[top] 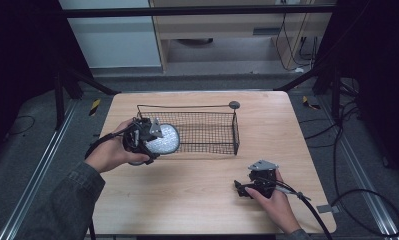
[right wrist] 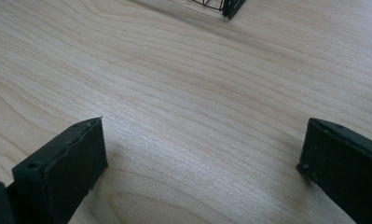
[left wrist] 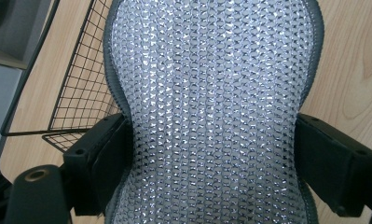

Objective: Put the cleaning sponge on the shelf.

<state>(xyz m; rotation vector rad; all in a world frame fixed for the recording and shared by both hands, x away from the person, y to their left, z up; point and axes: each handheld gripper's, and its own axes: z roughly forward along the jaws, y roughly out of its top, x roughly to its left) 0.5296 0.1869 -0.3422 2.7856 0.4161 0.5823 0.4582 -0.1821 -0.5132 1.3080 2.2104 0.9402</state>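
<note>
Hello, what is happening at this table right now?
A person works with two hand-held grippers. The left gripper is shut on a silver mesh scrubbing pad, holding it at the left end of the black wire basket. The right gripper rests open near the wooden table, holding nothing.

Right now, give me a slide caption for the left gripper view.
Left gripper clamps a silvery mesh pad beside the wire basket.

No text, label, brand, number or sign could be read on anything in the three views.
</note>
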